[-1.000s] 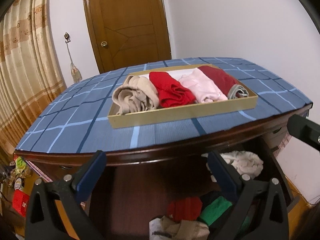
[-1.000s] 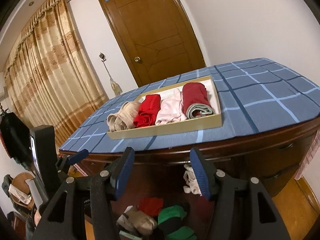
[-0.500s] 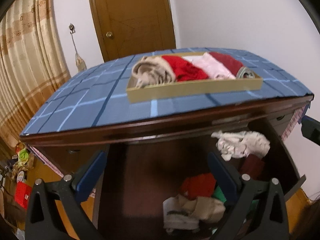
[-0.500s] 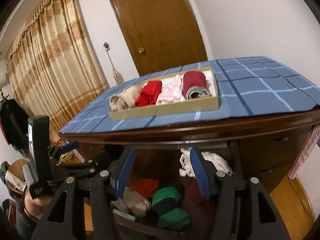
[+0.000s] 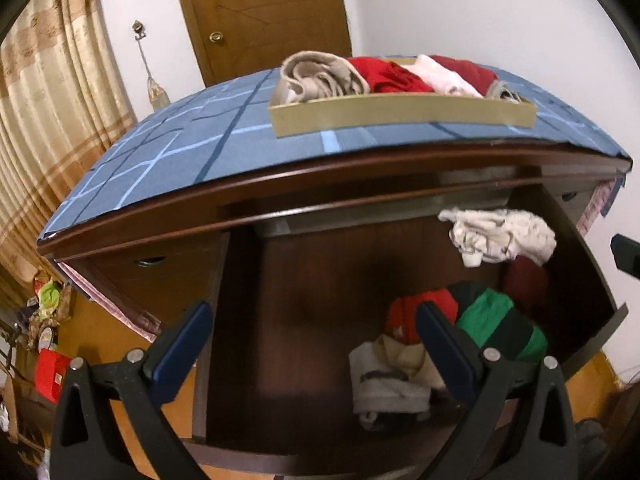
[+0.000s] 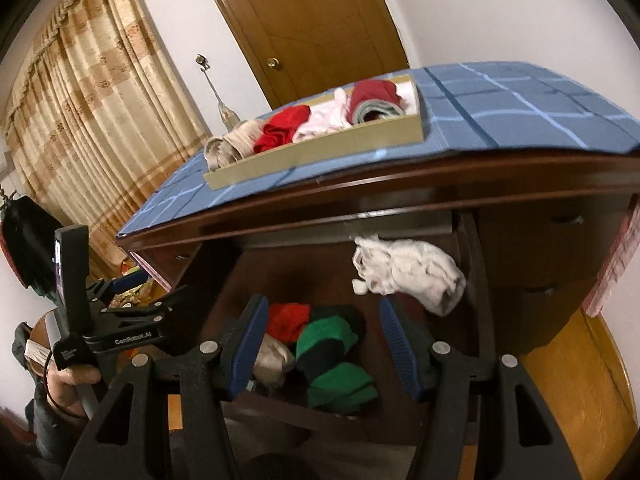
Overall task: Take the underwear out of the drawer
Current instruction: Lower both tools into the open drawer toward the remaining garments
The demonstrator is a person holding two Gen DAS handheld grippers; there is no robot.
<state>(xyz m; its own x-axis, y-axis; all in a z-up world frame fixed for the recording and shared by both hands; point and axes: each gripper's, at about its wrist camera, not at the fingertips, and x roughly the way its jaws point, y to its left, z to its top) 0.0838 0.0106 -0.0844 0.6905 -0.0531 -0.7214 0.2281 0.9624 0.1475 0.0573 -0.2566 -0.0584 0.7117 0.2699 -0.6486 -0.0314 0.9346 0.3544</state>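
Underwear (image 6: 336, 344) heaped in open drawer (image 6: 476, 280), just beyond spread fingers (image 6: 244, 340) of right gripper (image 6: 324, 344). Left gripper (image 5: 312, 344) spread too, empty. Nothing grabbed yet.

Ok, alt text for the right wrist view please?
The open right gripper hovers over an open drawer holding green-and-black underwear, red and white pieces. Above, a tray of rolled underwear sits on a blue checked cloth.

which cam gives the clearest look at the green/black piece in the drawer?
Right wrist. The green and black garment sits unobstructed between the right gripper jaws. In the left wrist view it lies right of centre, its left edge cut by a gripper finger.
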